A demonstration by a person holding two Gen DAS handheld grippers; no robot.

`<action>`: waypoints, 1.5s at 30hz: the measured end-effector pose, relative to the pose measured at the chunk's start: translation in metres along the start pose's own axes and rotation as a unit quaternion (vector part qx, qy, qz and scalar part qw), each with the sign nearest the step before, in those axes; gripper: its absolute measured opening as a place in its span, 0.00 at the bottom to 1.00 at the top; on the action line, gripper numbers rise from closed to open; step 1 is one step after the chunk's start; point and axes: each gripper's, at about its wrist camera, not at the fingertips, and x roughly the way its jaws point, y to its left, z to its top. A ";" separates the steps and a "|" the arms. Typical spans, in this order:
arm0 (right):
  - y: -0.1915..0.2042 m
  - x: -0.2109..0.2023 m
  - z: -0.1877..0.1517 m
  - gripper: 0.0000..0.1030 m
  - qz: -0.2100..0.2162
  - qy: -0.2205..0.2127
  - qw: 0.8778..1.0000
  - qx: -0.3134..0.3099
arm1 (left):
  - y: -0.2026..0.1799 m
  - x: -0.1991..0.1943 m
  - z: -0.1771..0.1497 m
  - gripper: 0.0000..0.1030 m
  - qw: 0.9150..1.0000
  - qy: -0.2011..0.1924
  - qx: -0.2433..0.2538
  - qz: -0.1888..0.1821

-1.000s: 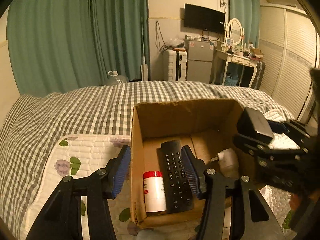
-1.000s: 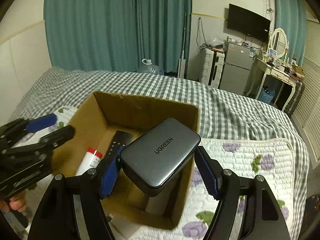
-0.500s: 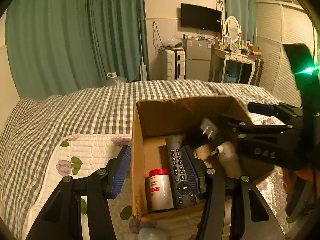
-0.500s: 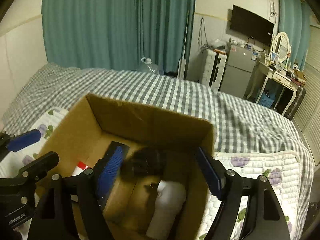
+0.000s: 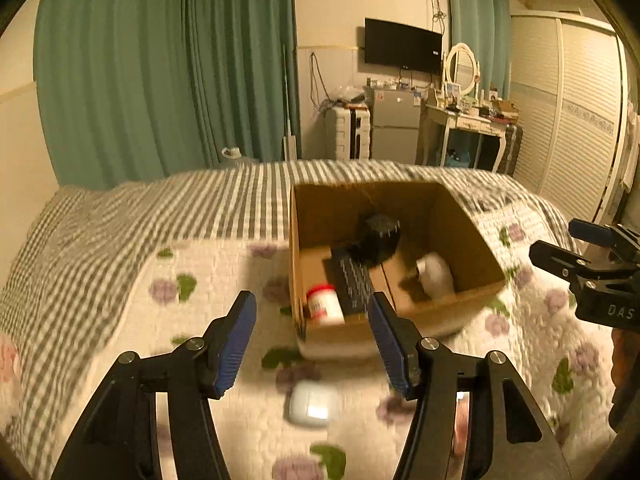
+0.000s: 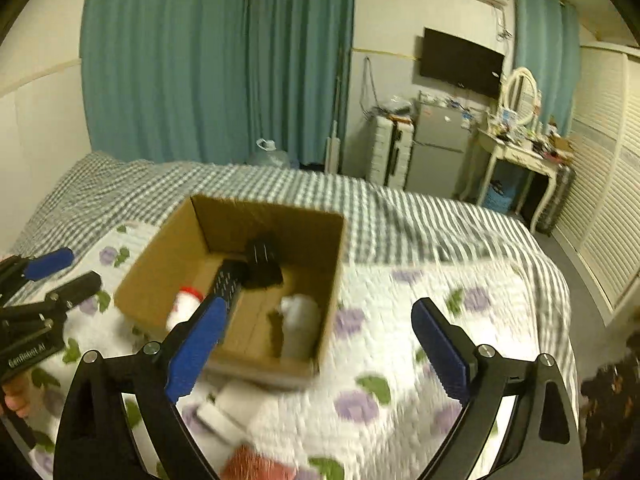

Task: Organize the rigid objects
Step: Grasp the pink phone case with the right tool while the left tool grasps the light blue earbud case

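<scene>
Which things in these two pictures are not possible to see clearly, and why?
- Dark grey charger block in the brown cardboard box: both views, blurred; no print readable.
- Pale blue-white small case on the quilt: left view, motion blur.
- Reddish object: right view, cut by the bottom edge.
- White bottle: blurred.

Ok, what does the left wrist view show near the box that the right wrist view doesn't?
Only the left wrist view shows the pale blue case lying on the quilt in front of the cardboard box. Only the right wrist view shows white items and a blurred red object near the box. Both show the remote, red-capped bottle, dark charger and white bottle inside, with both grippers open and empty.
</scene>
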 end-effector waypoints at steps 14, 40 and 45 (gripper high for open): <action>0.034 0.028 -0.125 0.92 0.014 0.149 0.989 -0.010 | -0.005 0.021 -0.086 0.59 0.996 0.087 0.007 -0.016; 0.032 0.030 -0.139 0.71 0.041 0.165 0.985 -0.001 | 0.005 0.036 -0.087 0.59 0.994 0.105 0.001 0.005; 0.029 0.024 -0.125 0.70 0.054 0.148 0.987 0.003 | 0.001 0.051 -0.077 0.59 0.993 0.113 0.018 0.013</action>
